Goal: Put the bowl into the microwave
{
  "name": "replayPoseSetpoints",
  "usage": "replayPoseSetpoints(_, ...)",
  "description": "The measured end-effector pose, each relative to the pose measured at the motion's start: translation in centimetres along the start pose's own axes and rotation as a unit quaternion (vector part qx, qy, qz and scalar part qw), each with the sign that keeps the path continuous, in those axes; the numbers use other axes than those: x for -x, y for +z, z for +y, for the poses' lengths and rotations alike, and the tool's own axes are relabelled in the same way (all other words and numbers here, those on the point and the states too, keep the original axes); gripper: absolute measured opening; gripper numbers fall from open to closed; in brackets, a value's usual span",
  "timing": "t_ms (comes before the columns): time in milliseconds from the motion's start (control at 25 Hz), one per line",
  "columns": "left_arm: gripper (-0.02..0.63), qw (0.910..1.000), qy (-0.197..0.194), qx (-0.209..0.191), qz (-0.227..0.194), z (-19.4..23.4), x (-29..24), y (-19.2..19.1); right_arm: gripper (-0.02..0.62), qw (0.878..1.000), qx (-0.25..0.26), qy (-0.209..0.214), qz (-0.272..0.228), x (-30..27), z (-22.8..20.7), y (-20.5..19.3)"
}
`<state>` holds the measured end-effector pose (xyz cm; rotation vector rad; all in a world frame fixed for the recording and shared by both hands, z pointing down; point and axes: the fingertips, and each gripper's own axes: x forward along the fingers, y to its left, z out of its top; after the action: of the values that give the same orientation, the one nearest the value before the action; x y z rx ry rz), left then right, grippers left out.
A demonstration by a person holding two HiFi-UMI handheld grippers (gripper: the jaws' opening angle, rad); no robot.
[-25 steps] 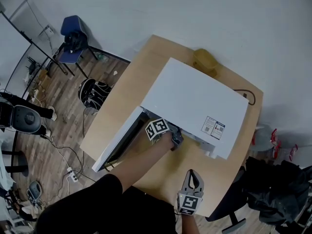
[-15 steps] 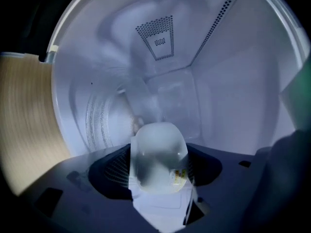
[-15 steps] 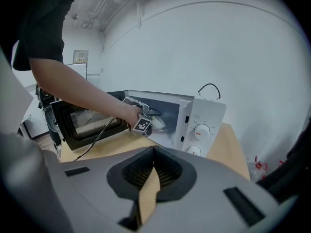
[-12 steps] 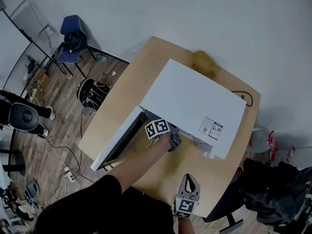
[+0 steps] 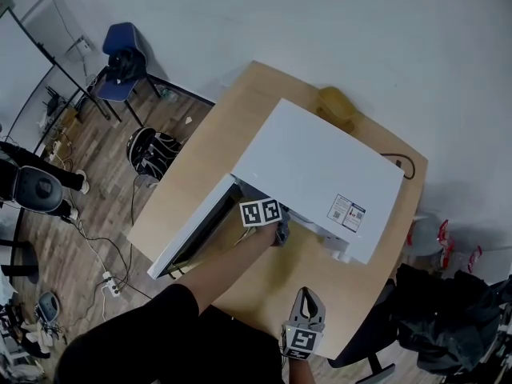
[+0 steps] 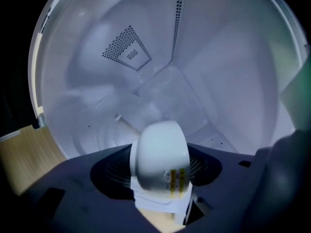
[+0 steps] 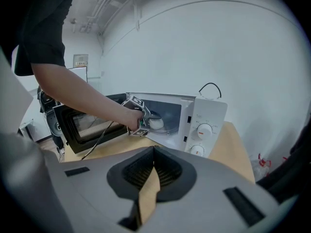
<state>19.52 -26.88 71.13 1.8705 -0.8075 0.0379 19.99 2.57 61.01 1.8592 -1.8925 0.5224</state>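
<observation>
Fingers (image 6: 73, 188) of L gripper (image 5: 282, 232) have just been opening & now stand apart w/ the bowl (image 6: 160, 149) btw them. Dark pad mesh shows either side of it, so no squeeze. Bowl is white w/ a sticker on its near side. It's inside the microwave (image 5: 320, 166) cavity, above the turntable (image 6: 97, 130); can't tell if it sits flat.

In the R gripper view the bowl is just inside the opening, w/ L gripper right at it. The person's arm (image 5: 232, 266) reaches in past the door (image 5: 196, 230), which hangs wide open to the left.

R gripper (image 5: 309, 296) is near the front edge of the surface (image 5: 232, 126), well apart from the microwave & pointing toward it. Its fingers (image 7: 97, 188) are closed tip to tip w/ nothing in them; only a sliver of surface shows below the tips.

Microwave is white, w/ 2 knobs (image 7: 204, 130) on the panel right of the opening & a label on top. Tan item (image 5: 336, 106) lies behind it at the far edge, cable (image 5: 404, 160) at the far right corner. Blue chair (image 5: 120, 54) stands on the floor, well off to the left.
</observation>
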Motion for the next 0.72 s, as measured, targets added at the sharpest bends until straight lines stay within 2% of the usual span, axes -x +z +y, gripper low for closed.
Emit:
replayPoseSetpoints(120,0.278,0.9986,0.006,-0.052,0.002,0.0,0.2,0.0,0.060,1.000,-0.001,0.001,-0.001,0.1,0.1,0.0)
replayPoseSetpoints(200,0.278,0.9963,0.025,-0.081,0.003,0.3,0.4,0.0,0.060,1.000,-0.005,0.004,0.001,0.2,0.2,-0.2)
replayPoseSetpoints(320,0.278,0.9931,0.052,-0.105,0.000,0.6,0.8,0.1,0.060,1.000,-0.015,0.010,0.008,0.4,0.5,-0.6)
replayPoseSetpoints(520,0.278,0.9880,0.067,-0.139,0.000,1.1,0.6,-0.1,0.060,1.000,-0.025,0.013,0.000,0.6,0.5,-0.5)
replayPoseSetpoints(600,0.278,0.9869,0.076,-0.142,-0.007,1.4,0.7,0.2,0.060,1.000,-0.023,0.013,-0.006,0.6,0.5,-0.3)
replayPoseSetpoints(720,0.264,0.9894,0.082,-0.118,-0.020,1.6,0.7,0.8,0.060,1.000,-0.024,0.016,-0.004,0.5,0.7,-0.4)
